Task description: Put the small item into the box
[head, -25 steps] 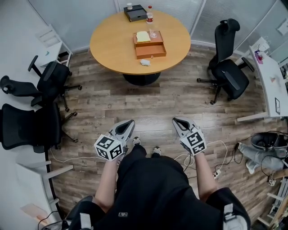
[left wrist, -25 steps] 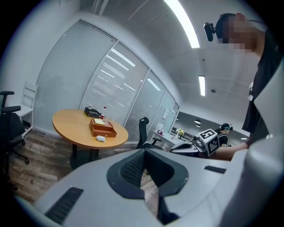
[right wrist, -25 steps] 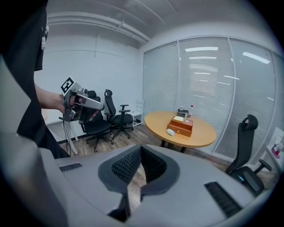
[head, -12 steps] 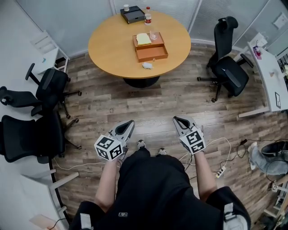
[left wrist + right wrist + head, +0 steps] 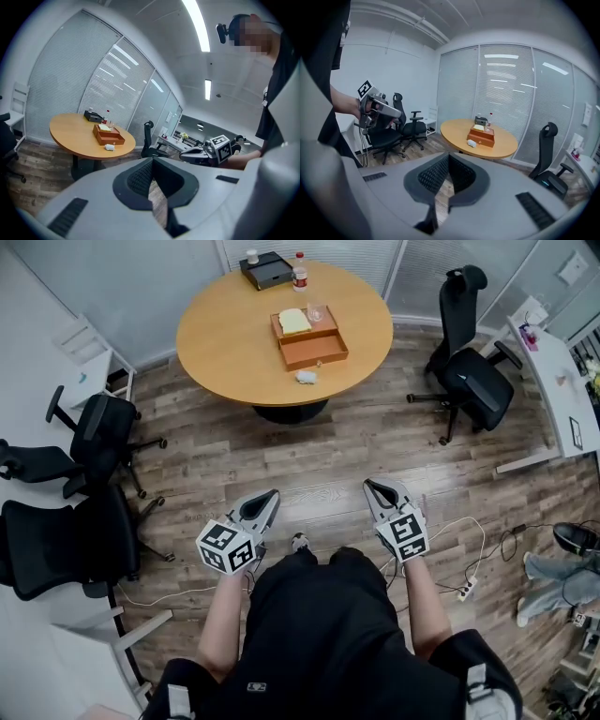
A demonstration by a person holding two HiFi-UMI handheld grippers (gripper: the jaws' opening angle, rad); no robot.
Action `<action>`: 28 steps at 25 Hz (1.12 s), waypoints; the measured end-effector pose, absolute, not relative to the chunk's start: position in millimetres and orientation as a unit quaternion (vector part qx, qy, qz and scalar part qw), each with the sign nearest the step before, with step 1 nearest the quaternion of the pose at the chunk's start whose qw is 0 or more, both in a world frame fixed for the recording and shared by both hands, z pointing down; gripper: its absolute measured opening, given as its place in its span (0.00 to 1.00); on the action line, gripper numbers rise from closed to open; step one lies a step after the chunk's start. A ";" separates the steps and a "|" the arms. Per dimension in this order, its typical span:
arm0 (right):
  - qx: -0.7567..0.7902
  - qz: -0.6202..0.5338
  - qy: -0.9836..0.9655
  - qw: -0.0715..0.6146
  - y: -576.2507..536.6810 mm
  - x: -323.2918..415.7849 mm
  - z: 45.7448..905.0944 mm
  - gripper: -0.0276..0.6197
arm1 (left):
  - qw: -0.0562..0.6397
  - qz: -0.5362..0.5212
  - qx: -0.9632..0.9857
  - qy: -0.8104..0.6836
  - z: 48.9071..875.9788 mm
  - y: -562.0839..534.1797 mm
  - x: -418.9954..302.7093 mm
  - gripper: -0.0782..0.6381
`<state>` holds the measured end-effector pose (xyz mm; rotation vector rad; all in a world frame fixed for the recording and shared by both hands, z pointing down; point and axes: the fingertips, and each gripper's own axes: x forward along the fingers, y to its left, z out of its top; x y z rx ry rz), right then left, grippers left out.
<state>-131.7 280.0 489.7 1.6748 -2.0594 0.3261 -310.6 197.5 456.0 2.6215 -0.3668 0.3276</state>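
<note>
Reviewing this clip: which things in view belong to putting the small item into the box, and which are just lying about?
Belong to the job:
- small white crumpled item
- open orange-brown wooden box
- left gripper, right gripper, both shut and empty

Just lying about:
- red-capped clear bottle
- black rectangular tray
- black office chairs

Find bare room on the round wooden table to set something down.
The round wooden table is bare across its left side, from the orange-brown wooden box to the rim, and a narrower strip right of the box. Crowded: the far edge, with black tray and clear bottle, and the small white item before the box.
</note>
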 end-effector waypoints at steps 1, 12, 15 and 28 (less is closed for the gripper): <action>0.611 0.119 -0.749 0.229 280.7 -133.4 489.1 0.05 | 0.236 0.120 0.955 -0.133 457.2 197.3 -311.9 0.12; 0.592 0.121 -0.769 0.209 271.9 -118.7 488.0 0.05 | 0.242 0.126 0.950 -0.149 460.5 194.2 -294.7 0.12; 0.581 0.122 -0.777 0.208 268.9 -101.9 491.6 0.05 | 0.243 0.124 0.948 -0.161 458.1 193.5 -277.1 0.12; 0.523 0.113 -0.818 0.214 254.6 -17.0 496.7 0.05 | 0.236 0.119 0.943 -0.201 451.1 195.3 -175.6 0.12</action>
